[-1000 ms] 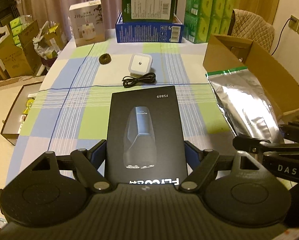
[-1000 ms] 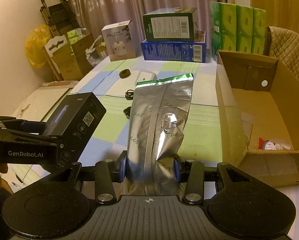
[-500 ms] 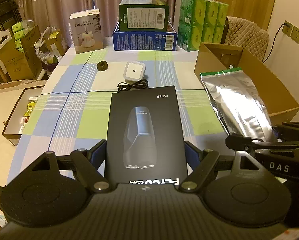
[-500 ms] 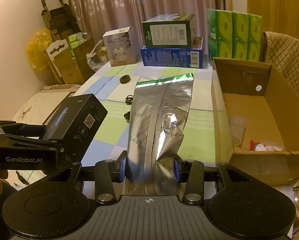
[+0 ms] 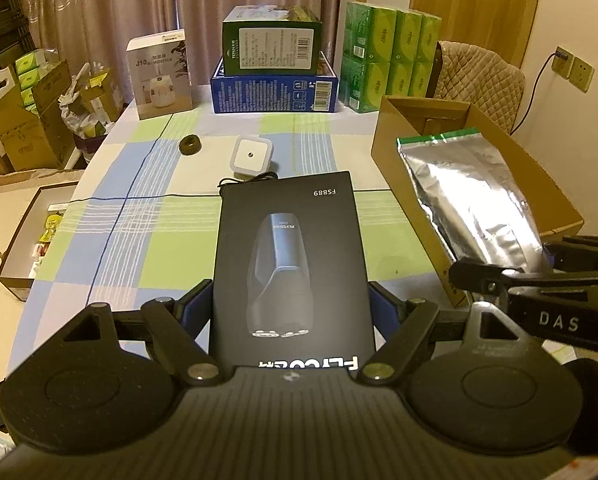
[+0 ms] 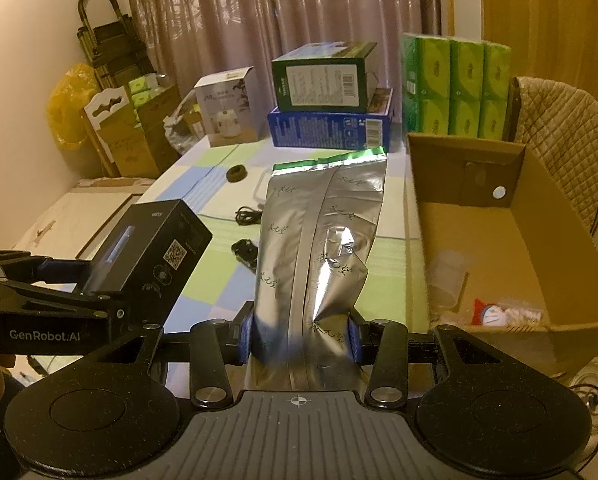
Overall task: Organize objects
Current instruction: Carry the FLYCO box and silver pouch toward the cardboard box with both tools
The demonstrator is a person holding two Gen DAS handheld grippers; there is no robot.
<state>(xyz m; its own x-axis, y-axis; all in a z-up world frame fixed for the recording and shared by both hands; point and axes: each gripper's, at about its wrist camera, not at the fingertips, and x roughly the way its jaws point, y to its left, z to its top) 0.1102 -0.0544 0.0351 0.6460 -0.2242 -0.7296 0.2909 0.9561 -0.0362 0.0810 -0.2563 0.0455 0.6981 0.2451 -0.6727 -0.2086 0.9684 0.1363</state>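
My left gripper (image 5: 291, 312) is shut on a black shaver box (image 5: 291, 256) and holds it above the checked tablecloth (image 5: 139, 216). The box also shows in the right wrist view (image 6: 151, 248), at the left. My right gripper (image 6: 301, 336) is shut on a silver foil pouch (image 6: 319, 240) with a green top edge, held up in the air. The pouch shows in the left wrist view (image 5: 471, 196), in front of the open cardboard box (image 5: 539, 184). That cardboard box (image 6: 499, 240) stands at the table's right and holds a plastic cup and a small packet.
On the table lie a white square night light (image 5: 251, 154), a black cable (image 5: 247, 180), a dark ring (image 5: 189, 145) and a small black item (image 6: 245, 250). At the back stand a humidifier box (image 5: 161, 74), stacked green and blue boxes (image 5: 273, 68) and green tissue packs (image 5: 391, 60).
Both grippers have risen and drawn back from the table with their loads still held. The pouch now sits closer to the cardboard box in the left wrist view.
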